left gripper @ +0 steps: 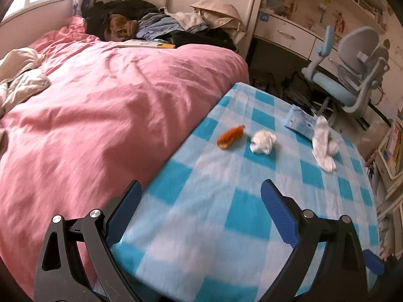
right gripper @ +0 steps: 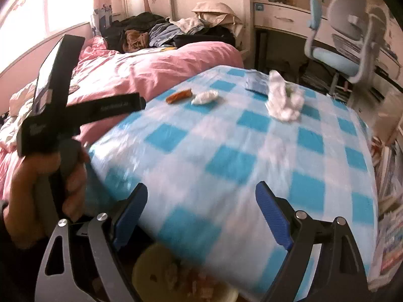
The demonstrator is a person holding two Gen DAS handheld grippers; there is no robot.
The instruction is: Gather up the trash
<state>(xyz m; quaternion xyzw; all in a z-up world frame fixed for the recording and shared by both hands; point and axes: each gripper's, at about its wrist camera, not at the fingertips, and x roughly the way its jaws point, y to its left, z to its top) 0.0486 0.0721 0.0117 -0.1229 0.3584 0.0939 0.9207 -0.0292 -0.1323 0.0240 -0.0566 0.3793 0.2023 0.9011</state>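
On the blue-and-white checked table (left gripper: 252,214) lie an orange peel-like scrap (left gripper: 230,137), a crumpled white tissue ball (left gripper: 263,142), and a larger heap of white tissue (left gripper: 323,146) beside a blue tissue pack (left gripper: 299,122). My left gripper (left gripper: 201,203) is open and empty, above the near table edge, well short of the trash. In the right wrist view the scrap (right gripper: 179,96), tissue ball (right gripper: 204,97) and tissue heap (right gripper: 283,100) lie far ahead. My right gripper (right gripper: 201,210) is open and empty. The left gripper's handle (right gripper: 63,115) shows at left, held by a hand.
A bed with a pink duvet (left gripper: 100,115) borders the table's left side, clothes (left gripper: 151,22) piled at its head. A grey-blue desk chair (left gripper: 352,70) and a desk stand behind the table. A round bin with scraps (right gripper: 176,276) sits below the near table edge.
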